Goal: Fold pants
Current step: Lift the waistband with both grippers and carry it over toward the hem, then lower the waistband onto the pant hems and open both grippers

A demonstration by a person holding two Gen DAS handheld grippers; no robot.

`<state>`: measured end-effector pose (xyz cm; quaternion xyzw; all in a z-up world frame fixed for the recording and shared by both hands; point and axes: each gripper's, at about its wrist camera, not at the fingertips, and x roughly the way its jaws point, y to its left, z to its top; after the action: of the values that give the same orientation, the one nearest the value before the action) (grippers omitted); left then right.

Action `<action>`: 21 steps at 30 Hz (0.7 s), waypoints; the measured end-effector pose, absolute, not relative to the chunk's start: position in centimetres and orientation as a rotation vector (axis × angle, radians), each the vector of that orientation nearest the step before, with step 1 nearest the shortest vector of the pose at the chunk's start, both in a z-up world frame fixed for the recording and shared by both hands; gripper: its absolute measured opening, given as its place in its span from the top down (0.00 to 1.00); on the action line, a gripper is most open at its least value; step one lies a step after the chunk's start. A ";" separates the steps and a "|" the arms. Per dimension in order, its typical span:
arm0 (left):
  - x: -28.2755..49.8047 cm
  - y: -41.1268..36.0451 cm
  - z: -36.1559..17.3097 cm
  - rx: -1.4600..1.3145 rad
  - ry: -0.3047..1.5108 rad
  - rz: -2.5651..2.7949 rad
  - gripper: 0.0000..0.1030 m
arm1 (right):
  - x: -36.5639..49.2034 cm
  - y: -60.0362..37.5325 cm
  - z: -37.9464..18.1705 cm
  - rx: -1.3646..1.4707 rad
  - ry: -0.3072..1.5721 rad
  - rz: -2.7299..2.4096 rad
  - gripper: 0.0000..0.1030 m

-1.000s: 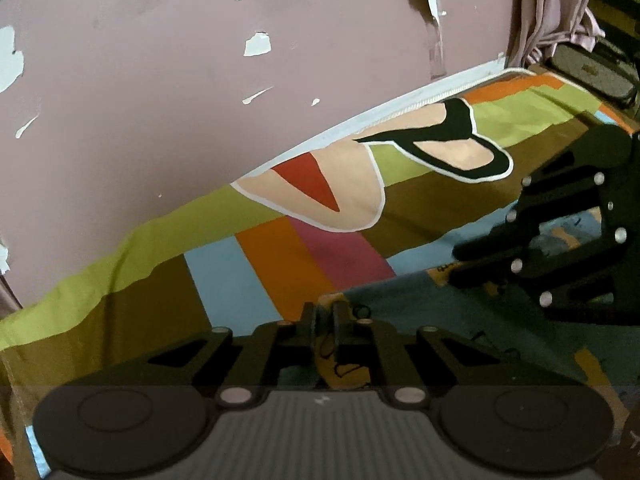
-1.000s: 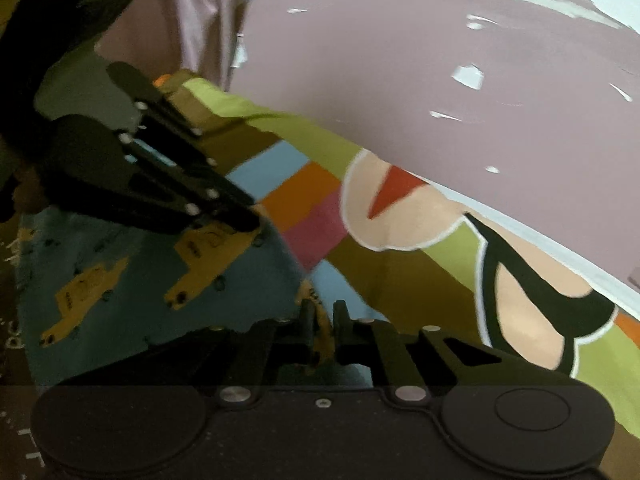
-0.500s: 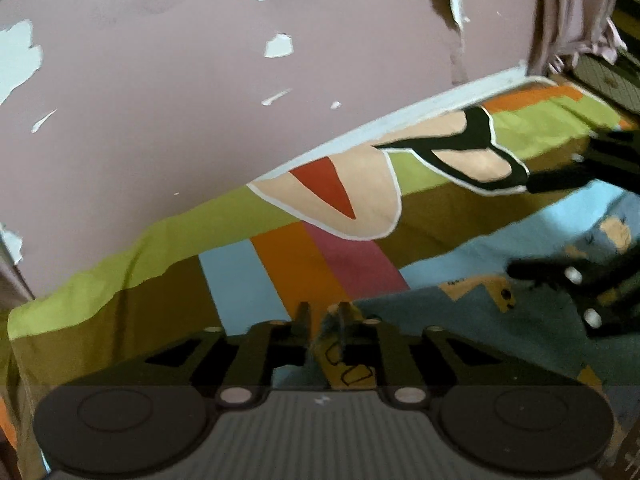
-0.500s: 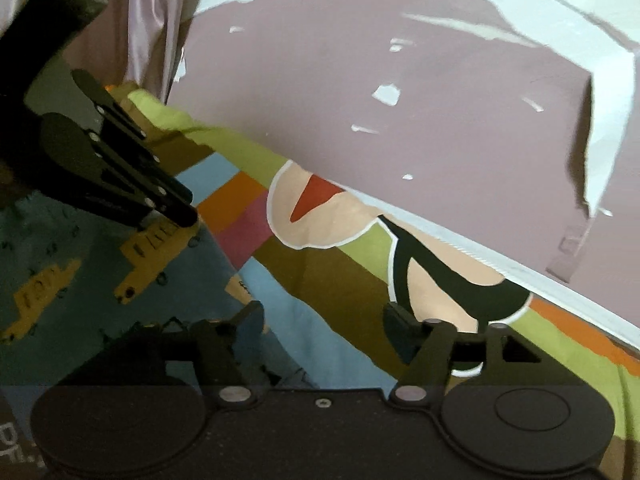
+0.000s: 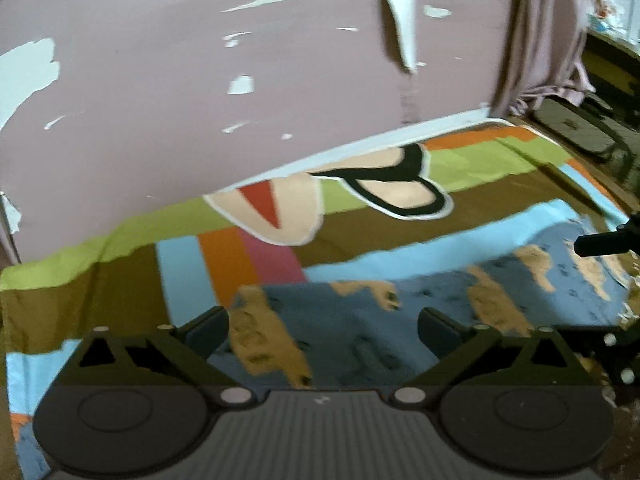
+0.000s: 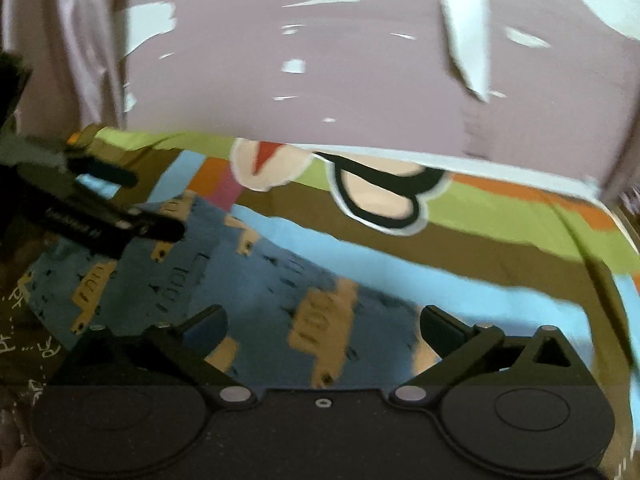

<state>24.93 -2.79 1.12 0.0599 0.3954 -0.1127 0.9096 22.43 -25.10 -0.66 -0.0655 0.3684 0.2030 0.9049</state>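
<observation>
Blue pants (image 5: 360,320) printed with tan vehicles lie flat on the striped bedsheet (image 5: 500,196), under both grippers. Left gripper (image 5: 322,326) and right gripper (image 6: 322,326) are opening, jaws spread wide, pads off the cloth, gripping nothing. Beyond stands a peeling mauve wall (image 5: 200,80).

Striped cartoon bedsheet (image 5: 500,196) ahead of jaws; peeling mauve wall (image 5: 160,80) beyond; curtain (image 5: 540,40) upper right of jaws.
</observation>
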 end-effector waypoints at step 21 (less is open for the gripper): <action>18.8 -9.9 -5.3 0.293 0.989 -0.322 0.00 | 18.3 -36.1 -7.0 0.134 0.895 0.035 0.01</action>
<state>18.82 -9.95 -5.25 0.1394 0.4709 -0.1533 0.8575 18.30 -36.12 -7.03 0.0649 0.4324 0.0170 0.8992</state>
